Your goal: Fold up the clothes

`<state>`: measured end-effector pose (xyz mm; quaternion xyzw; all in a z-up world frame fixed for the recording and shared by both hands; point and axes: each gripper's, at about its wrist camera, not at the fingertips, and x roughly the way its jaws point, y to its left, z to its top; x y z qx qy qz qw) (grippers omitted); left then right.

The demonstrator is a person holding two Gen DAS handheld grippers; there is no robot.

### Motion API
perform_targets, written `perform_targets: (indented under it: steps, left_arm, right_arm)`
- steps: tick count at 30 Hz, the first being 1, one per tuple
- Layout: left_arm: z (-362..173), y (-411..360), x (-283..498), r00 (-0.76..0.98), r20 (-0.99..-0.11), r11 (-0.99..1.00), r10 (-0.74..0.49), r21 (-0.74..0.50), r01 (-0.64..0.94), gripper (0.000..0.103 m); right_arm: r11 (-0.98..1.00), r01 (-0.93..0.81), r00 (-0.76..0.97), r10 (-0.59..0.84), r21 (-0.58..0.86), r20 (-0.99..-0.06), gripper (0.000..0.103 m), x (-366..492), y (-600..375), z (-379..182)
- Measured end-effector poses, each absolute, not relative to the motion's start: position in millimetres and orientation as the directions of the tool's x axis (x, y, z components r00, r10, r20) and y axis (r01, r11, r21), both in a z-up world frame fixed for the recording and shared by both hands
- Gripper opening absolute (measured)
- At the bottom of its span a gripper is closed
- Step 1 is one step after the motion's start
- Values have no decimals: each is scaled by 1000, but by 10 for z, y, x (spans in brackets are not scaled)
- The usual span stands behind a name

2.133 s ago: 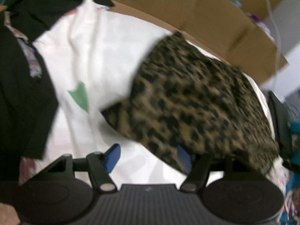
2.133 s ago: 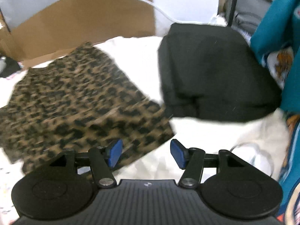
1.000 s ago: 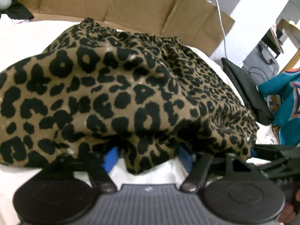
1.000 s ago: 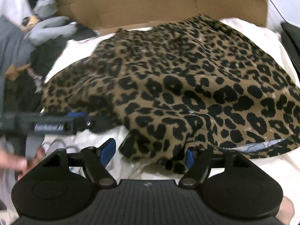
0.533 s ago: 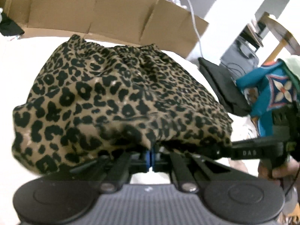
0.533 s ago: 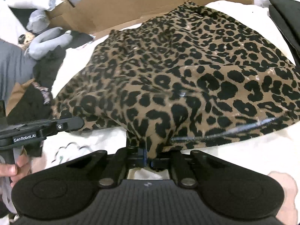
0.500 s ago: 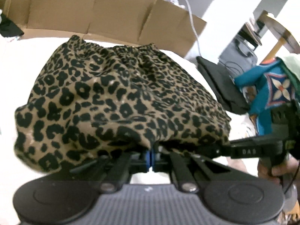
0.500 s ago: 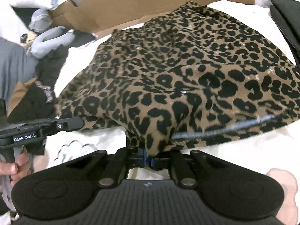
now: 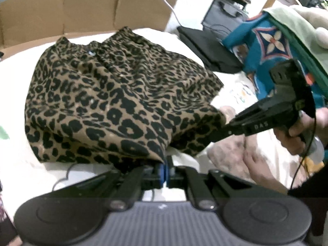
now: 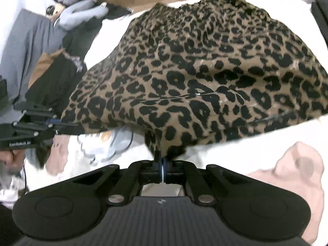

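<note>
Leopard-print garment (image 9: 123, 102) lies on a white sheet (image 9: 16, 164), its near edge lifted off the surface and the far part resting toward a cardboard box (image 9: 82, 10). Left gripper (image 9: 164, 172): blue pads pressed together on the near hem. Right gripper (image 10: 163, 170): also clamped tight on the hem, fabric bunched just above the pads. In the left wrist view the right gripper comes in from the side, gripping the garment's corner, a hand (image 9: 295, 131) on its handle. Folded black garment (image 9: 209, 47) and teal patterned cloth (image 9: 266, 47) lie beyond, well apart.
</note>
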<state>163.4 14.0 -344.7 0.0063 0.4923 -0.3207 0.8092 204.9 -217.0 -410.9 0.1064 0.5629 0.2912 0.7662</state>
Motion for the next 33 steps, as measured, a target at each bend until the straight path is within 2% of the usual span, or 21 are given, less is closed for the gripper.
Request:
perform_targets:
  steps: [5, 8, 9, 10, 11, 12, 13, 24, 29, 33]
  left_arm:
    - [-3530, 92, 1555, 255, -823, 776, -507, -307, 551, 3]
    - [-3638, 78, 1586, 234, -858, 798, -457, -280, 533, 7]
    - [-3644, 92, 1578, 238, -866, 809, -440, -268, 523, 14]
    - [-3633, 133, 1575, 249, -868, 819, -430, -258, 513, 25]
    - [-3623, 174, 1571, 259, -870, 828, -419, -249, 503, 34]
    - [-3612, 217, 1567, 270, -872, 837, -408, -239, 493, 45]
    - [-3594, 285, 1568, 289, -870, 845, -400, -228, 483, 52]
    - [-3756, 1192, 2021, 471, -865, 970, -171, -64, 235, 53]
    - [-3914, 1374, 2221, 473, -865, 985, -166, -122, 122, 56]
    - [-4035, 1392, 2325, 464, -864, 981, -196, -173, 93, 58]
  right_arm:
    - [795, -358, 143, 566, 490, -812, 0, 1891, -2122, -4154]
    - [828, -365, 159, 506, 426, -848, 2, 1905, -2177, -4180]
    - [842, -363, 165, 480, 400, -861, 3, 1922, -2212, -4187]
    - [855, -359, 175, 455, 373, -873, 7, 1943, -2257, -4185]
    - [869, -354, 193, 429, 345, -882, 20, 1971, -2318, -4169]
    - [883, -347, 215, 404, 317, -889, 42, 2000, -2388, -4147]
    - [895, -336, 246, 383, 293, -890, 48, 2025, -2477, -4115]
    - [991, -130, 515, 75, 8, -854, 60, 2717, -3320, -4012]
    - [996, -76, 540, 7, -41, -842, 65, 2862, -3463, -4127]
    - [994, -101, 536, 11, -51, -844, 65, 2959, -3425, -4261]
